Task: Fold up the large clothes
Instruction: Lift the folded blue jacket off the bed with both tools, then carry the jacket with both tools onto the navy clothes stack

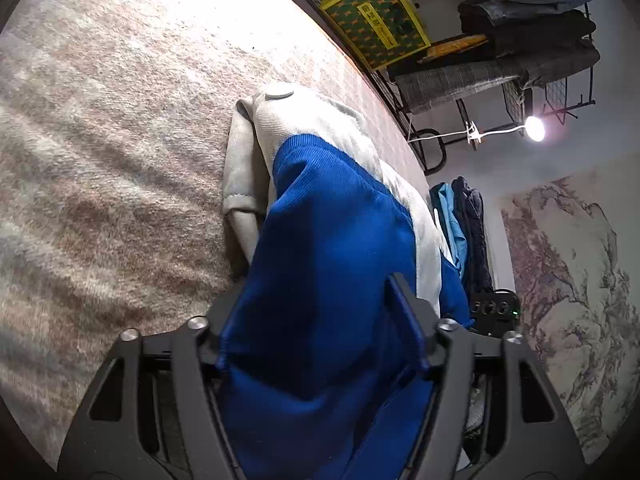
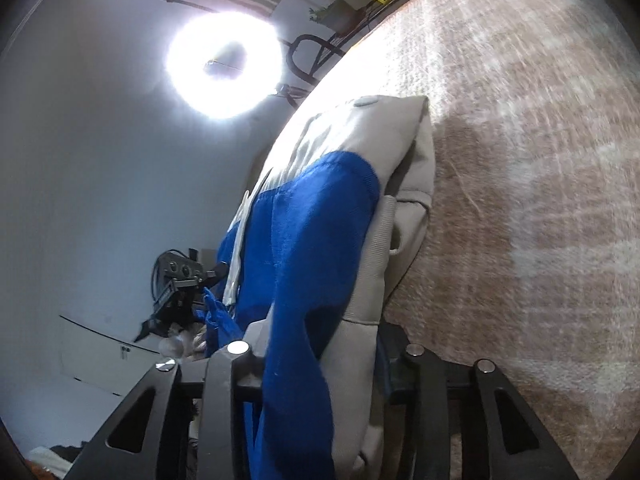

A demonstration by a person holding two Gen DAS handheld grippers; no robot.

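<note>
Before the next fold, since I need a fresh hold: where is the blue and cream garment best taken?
Probably by the far cream edge of the garment, near the round button. It lies doubled and flat on the blanket, so come from the open blanket side, low, tongs straddling the fold.

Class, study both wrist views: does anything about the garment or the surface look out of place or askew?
Nothing looks damaged or spilled. The blue and beige garment is bunched unevenly on the blanket, draped through both grippers, not yet folded flat.
</note>
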